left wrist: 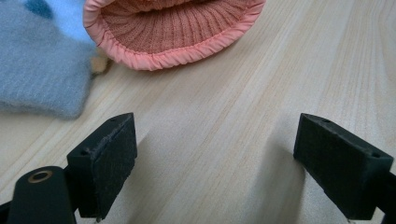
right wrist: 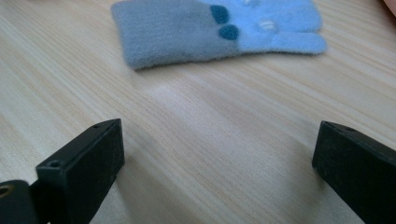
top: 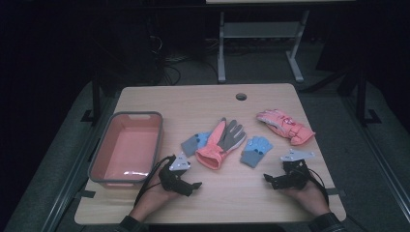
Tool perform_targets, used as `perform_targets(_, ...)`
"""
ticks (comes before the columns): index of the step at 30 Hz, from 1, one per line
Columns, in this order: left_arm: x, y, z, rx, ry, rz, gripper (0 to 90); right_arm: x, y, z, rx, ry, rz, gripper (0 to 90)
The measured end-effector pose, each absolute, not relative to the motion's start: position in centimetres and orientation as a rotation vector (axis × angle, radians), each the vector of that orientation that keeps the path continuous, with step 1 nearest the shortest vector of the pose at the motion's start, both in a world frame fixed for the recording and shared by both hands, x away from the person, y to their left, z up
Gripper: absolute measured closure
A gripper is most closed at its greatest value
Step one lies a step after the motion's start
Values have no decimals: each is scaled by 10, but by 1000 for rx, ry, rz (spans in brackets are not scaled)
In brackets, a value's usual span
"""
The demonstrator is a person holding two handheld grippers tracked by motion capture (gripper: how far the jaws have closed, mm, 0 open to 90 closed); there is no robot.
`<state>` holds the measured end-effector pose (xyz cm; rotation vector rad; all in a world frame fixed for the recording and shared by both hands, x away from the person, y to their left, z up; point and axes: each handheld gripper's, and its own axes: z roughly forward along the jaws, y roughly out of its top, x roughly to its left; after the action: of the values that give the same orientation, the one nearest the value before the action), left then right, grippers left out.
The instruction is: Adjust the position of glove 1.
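Nearest the left gripper (top: 189,185) lies the pink and grey glove (top: 220,143), flat on the tabletop (top: 241,193), its ribbed pink cuff open toward the gripper and its grey fingers pointing toward 1 o'clock. The cuff sits at about 1 o'clock from that gripper. Tucked against the glove's 9 o'clock side lies a small knitted blue glove (top: 195,143), grey at the cuff and light blue at the fingers. At 11 o'clock from the right gripper (top: 273,180) lies its match, a second blue glove (top: 255,151), flat, grey cuff nearest, light blue fingers with dark blue dots pointing away.
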<state>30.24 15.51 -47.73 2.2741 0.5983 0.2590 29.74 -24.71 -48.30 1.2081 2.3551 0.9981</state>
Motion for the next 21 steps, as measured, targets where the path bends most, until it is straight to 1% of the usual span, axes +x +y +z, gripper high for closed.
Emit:
perform_targets(11, 301, 155, -477, 2270, 623, 264, 126, 297, -247, -483, 1207, 2357, 999, 18)
perform_targets(12, 301, 155, -477, 2270, 625, 264, 126, 297, -247, -483, 1208, 2359, 998, 31)
perform_targets(16, 301, 155, -477, 2271, 625, 264, 126, 297, -246, -479, 1203, 2365, 996, 133)
perform_targets(21, 301, 155, -477, 2271, 617, 264, 126, 298, -245, -476, 1197, 2373, 990, 167)
